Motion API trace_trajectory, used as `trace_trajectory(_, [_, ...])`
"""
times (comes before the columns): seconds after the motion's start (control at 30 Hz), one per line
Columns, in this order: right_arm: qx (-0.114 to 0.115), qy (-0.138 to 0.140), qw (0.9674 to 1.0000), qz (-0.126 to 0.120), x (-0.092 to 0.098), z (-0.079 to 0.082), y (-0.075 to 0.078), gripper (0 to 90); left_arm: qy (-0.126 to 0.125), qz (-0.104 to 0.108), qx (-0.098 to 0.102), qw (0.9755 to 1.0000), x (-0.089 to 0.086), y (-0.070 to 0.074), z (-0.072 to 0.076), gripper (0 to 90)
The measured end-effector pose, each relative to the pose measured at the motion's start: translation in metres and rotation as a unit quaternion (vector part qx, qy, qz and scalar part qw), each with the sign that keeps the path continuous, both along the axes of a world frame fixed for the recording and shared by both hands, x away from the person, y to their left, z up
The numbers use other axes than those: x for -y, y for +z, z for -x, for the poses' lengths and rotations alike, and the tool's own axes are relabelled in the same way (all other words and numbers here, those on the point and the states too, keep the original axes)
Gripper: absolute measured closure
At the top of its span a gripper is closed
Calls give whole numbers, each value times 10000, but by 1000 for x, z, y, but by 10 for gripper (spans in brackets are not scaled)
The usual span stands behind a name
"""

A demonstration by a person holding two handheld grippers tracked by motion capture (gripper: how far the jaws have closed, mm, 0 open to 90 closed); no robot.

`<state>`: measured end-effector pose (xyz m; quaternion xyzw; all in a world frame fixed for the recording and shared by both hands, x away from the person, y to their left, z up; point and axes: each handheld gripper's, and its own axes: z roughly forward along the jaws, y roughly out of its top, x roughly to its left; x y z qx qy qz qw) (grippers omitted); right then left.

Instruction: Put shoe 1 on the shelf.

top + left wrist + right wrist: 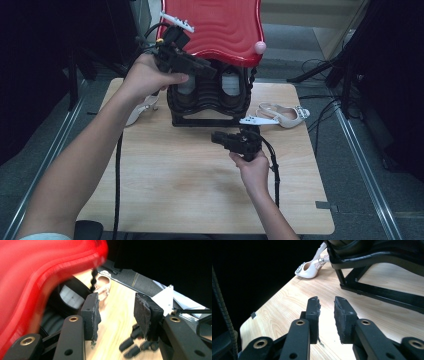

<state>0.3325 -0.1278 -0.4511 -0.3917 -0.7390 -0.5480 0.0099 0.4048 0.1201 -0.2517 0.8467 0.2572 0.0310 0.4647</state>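
Holding our left gripper [200, 67] beside the red-topped black rack [210, 100], we have its jaws well apart with nothing between them, its body close under the red lid's [37, 272] edge. Our right gripper [220, 137] hovers over the wooden table [190, 185] in front of the rack's base, jaws parted only a little and empty. One pale slingback shoe [282, 114] lies right of the rack, another [142, 107] left of it, partly behind our left hand [145, 77]. We judge the risks plain: knocking the rack if we swing in carelessly, or pinching only a thin strap so the shoe twists and drops.
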Motion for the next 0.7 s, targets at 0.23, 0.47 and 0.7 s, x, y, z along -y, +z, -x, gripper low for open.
trace_trajectory(0.23, [65, 88, 9997, 227, 12, 13, -7, 640, -91, -98, -41, 9999, -9, -31, 26, 508])
trace_trajectory(0.47, [125, 193, 9989, 399, 19, 26, -14, 596, -3, -118, -134, 9998, -26, -68, 47, 445])
trace_trajectory(0.7, [82, 164, 9990, 417, 27, 31, -19, 556, 106, -100, -378, 9992, -37, -115, 61, 424])
